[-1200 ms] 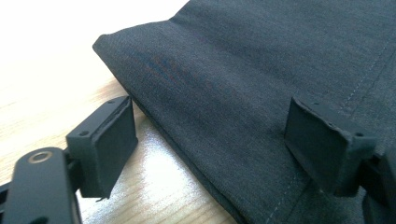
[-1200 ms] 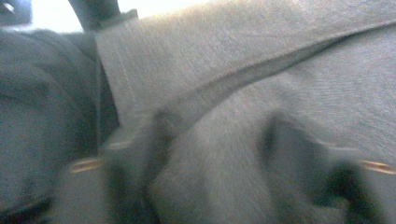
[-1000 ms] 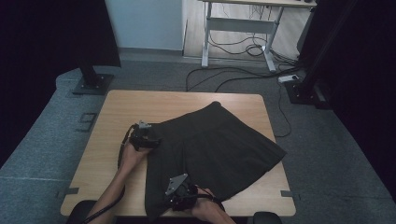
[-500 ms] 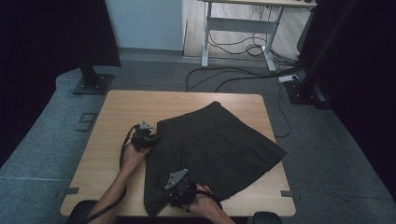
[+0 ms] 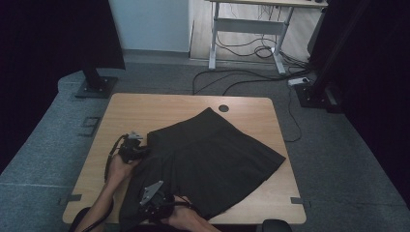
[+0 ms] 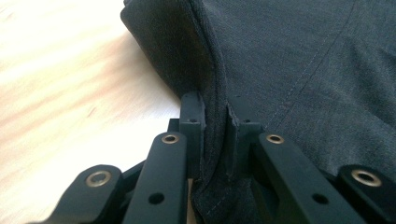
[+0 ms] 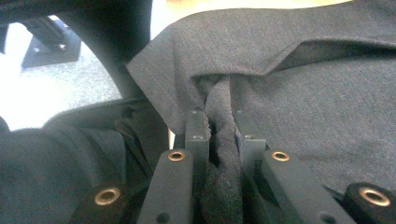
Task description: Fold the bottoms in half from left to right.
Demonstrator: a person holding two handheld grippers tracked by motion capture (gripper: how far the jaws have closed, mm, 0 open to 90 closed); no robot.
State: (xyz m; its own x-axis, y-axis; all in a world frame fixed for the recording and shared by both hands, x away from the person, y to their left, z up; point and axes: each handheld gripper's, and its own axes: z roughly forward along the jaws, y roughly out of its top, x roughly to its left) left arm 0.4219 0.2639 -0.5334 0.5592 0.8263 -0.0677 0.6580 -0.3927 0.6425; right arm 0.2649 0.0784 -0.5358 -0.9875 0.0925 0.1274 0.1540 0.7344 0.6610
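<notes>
Two folds of the black skirt (image 5: 212,154) are pinched: its waistband edge by the left gripper (image 6: 215,121), a bunched fold, probably hem, by the right gripper (image 7: 223,126). The garment is spread beyond both on the wooden table (image 5: 145,108).

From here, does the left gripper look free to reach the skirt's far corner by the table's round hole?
Probably not yet: the left gripper is shut on the skirt edge; the path across looks unobstructed otherwise.
</notes>
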